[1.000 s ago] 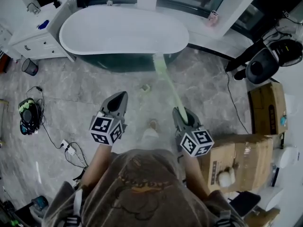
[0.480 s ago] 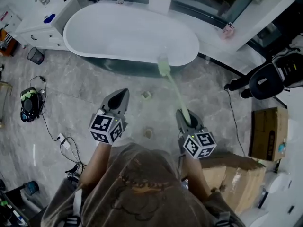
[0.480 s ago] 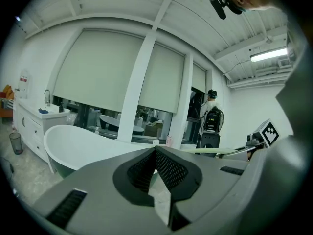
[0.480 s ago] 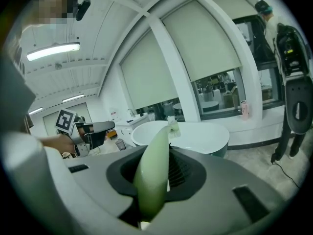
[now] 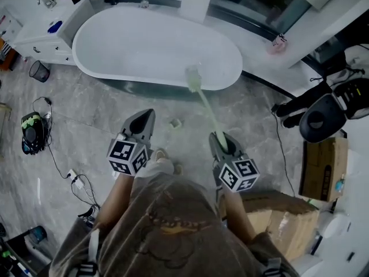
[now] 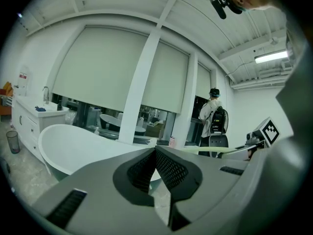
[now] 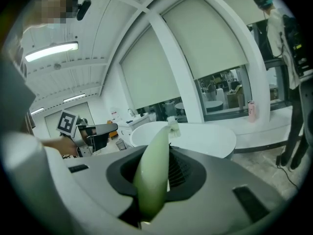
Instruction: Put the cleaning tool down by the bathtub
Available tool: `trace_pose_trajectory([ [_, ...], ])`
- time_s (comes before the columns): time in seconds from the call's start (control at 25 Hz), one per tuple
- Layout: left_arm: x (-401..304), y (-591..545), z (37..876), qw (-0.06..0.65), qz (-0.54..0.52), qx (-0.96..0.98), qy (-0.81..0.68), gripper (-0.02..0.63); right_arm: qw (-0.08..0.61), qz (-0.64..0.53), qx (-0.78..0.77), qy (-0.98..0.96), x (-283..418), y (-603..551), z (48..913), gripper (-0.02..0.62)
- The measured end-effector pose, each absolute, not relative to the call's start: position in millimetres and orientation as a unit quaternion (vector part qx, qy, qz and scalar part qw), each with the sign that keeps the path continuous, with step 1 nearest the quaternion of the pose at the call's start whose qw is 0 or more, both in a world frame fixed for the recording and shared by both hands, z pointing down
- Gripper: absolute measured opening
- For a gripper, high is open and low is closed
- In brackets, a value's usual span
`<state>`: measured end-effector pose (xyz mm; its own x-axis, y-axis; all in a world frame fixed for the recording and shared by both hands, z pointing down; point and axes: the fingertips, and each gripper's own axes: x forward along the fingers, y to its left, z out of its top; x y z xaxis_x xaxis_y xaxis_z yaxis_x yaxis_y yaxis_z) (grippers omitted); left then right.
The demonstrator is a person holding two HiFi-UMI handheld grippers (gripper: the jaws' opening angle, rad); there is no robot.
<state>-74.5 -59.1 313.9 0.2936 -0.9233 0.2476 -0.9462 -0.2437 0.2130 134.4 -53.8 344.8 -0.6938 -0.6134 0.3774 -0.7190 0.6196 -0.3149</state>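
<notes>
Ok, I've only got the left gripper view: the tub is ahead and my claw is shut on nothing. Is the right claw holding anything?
Observer: Yes. The right claw is shut on the handle of a pale green long-handled brush.
Operator: Where does its head sit?
Observer: In the head view the bristle end overlaps the near rim of the bathtub. The brush is not put down yet.
Operator: Anything lying in the way?
Observer: A small pale object lies on the floor between the bathtub and the claws. I can't tell what it is.
</notes>
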Motion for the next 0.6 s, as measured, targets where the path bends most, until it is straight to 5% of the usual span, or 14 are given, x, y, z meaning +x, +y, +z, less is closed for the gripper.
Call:
trace_pose_trajectory([
  [0.6,-102.7,-124.8,333.8,0.168,0.034,0.801,-0.574,0.002,0.124,0.219,0.382,-0.889,98.9,-108.5,357.2,0.08],
])
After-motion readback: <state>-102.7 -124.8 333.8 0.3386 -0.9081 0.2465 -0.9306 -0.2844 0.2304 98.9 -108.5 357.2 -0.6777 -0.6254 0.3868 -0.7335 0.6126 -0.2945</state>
